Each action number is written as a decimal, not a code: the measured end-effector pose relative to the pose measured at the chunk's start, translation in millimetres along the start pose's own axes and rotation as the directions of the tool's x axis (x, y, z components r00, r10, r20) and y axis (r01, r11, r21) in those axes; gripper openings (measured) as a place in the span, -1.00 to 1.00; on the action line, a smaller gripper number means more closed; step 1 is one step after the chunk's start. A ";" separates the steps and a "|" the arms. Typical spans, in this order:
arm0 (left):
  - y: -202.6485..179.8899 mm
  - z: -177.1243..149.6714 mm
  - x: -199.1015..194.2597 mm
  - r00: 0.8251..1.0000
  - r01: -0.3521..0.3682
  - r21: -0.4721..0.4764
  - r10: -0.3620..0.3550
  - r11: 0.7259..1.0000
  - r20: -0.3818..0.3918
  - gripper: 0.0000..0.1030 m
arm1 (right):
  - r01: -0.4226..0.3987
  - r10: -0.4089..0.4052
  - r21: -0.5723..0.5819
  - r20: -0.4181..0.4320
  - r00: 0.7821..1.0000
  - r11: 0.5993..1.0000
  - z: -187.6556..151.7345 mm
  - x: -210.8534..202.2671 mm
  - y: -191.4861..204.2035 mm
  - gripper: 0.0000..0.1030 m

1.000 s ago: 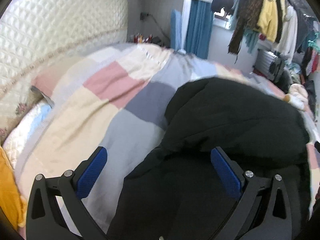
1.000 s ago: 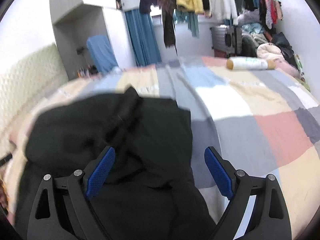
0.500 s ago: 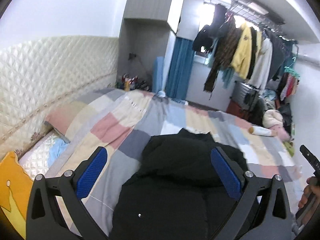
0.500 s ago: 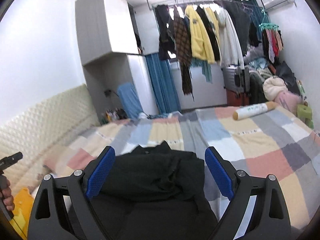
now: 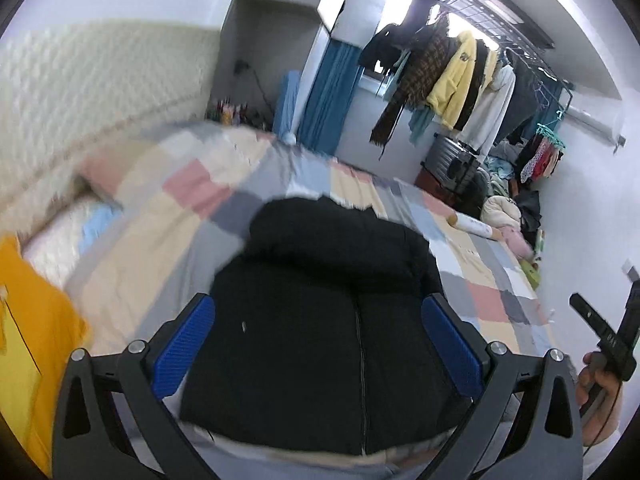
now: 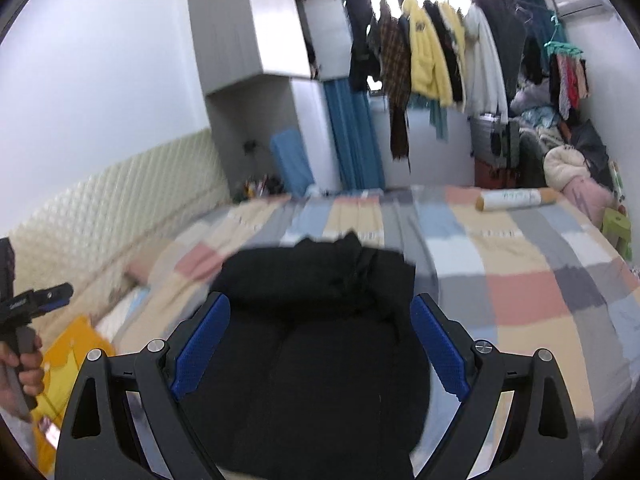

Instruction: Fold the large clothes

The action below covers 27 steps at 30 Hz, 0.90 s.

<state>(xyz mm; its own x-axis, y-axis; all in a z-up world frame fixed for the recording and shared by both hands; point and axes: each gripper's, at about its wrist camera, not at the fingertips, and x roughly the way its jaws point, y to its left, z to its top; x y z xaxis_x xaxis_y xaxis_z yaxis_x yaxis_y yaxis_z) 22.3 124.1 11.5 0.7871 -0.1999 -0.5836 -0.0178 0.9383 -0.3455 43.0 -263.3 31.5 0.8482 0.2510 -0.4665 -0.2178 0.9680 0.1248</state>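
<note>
A black zip-up jacket lies folded in a compact bundle on the patchwork bed cover, zip running down its middle. It also shows in the right wrist view. My left gripper is open and empty, held above the near part of the jacket. My right gripper is open and empty, also above the jacket. Each gripper shows at the edge of the other's view: the right one and the left one.
A padded headboard runs along the left. A yellow item lies at the bed's near left. A rolled tube lies at the far right of the bed. Clothes hang on a rack beyond the bed.
Both grippers have lifted up and back from close over the jacket, so the whole room and folded bundle show. The jaws stay open throughout.
</note>
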 end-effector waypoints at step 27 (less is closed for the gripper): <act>159.0 -89.4 162.8 0.822 0.000 -0.281 -0.160 0.960 -0.547 0.87 | -0.034 0.321 0.433 -0.611 0.723 0.901 -136.5 123.6 -125.0 0.78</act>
<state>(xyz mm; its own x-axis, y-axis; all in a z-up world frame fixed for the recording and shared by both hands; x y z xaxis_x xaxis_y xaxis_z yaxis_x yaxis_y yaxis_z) 92.5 215.5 -204.2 0.3124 -0.4690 -0.8261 -0.1906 0.8210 -0.5382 109.2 -352.7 -161.3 0.2483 0.4953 -0.8325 -0.0162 0.8614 0.5077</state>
